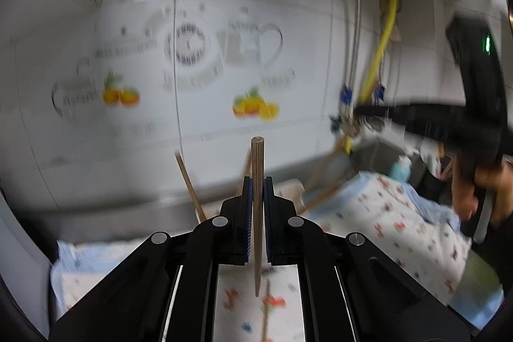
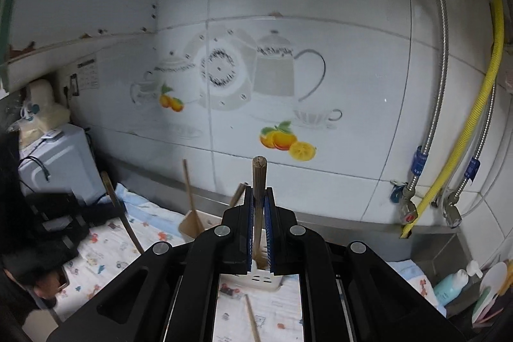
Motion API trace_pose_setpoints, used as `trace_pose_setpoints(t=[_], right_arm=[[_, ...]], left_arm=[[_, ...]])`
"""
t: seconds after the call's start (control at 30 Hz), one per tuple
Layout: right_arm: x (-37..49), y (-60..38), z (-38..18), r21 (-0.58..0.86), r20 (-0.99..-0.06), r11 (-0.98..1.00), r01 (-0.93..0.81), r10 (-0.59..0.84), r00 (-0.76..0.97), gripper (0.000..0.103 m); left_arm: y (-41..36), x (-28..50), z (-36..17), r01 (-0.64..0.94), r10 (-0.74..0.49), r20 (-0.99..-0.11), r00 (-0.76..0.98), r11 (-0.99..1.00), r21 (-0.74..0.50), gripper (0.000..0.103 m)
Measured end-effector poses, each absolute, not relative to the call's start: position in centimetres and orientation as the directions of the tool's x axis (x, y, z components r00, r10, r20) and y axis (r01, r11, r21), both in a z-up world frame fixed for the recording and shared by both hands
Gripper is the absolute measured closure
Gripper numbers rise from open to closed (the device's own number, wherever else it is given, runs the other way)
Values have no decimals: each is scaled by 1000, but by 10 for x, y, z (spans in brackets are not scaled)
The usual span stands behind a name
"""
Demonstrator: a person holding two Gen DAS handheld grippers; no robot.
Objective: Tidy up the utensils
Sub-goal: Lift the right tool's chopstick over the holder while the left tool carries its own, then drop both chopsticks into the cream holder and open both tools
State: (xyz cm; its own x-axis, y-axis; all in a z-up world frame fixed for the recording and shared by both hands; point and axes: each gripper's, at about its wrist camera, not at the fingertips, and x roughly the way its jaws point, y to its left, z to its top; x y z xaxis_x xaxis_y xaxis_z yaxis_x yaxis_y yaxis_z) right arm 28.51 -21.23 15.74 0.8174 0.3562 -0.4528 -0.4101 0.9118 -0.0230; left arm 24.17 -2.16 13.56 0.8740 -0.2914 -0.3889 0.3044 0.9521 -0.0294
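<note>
My left gripper (image 1: 256,186) is shut on a wooden chopstick (image 1: 257,213) held upright above the patterned cloth. My right gripper (image 2: 259,197) is shut on another wooden utensil handle (image 2: 259,207), also upright, its lower end over the white slotted utensil holder (image 2: 256,276). A wooden spatula (image 2: 191,213) and another wooden handle (image 2: 238,193) stand in that holder. A loose chopstick (image 2: 251,318) lies on the cloth below my right gripper, and one lies below my left gripper (image 1: 265,310). The left wrist view is blurred.
A tiled wall with a teapot and fruit print (image 2: 250,79) is close ahead. A white appliance (image 2: 54,162) stands at the left, pipes and a yellow hose (image 2: 481,104) at the right, bottles (image 2: 452,281) near a sink. The other gripper and hand (image 1: 474,130) show at the right.
</note>
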Motion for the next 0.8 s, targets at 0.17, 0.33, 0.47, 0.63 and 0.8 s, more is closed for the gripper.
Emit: trace_pose_setpoints(t=[0.17,0.33,0.47,0.63,0.8], right_arm=[[305,-212,138,-25,-489,918,-395,333,806,97],[320,-211,119,-24,-519,919,-394,325,790,97],[325,-211,110,-23,-534,917,-397,325,781,96],[328,-211,104,-17,-544,915,-402,329,772,96],[331,-211,100,-7,-550,916,-402,332,766,96]], left_arm=[[-20,265,170,262,-249,-316,916,965,1,98],[-18,289,180,214,-205,-278,938,977,2,98],[-16,307,173,193,-189,-299,935,981,-15,97],[-13,325,149,165,-168,-356,919,985,-40,97],[-9,336,131,155,-166,-403,900,986,-59,97]])
